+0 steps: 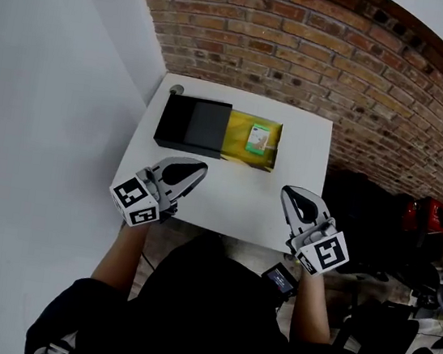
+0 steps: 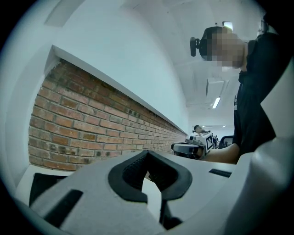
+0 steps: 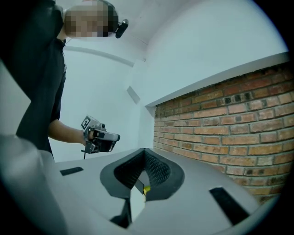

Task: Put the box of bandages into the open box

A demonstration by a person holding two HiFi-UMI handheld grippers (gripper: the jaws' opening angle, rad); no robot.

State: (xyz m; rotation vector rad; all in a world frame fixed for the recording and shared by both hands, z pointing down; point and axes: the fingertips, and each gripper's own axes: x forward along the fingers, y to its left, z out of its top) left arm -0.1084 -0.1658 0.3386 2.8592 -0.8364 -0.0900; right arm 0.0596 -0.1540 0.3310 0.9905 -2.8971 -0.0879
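On the white table, a small green and white box of bandages lies inside the open box with the yellow lining. The black lid part adjoins the open box on its left. My left gripper hovers at the table's near left, shut and empty; in its own view its pads meet with nothing between them. Above the near right edge, my right gripper is likewise shut and empty. Each gripper shows in the other's view: the right gripper and the left gripper.
A brick wall runs behind the table and a white wall stands to its left. A small grey round object sits at the table's far left corner. Dark bags and red gear crowd the floor on the right.
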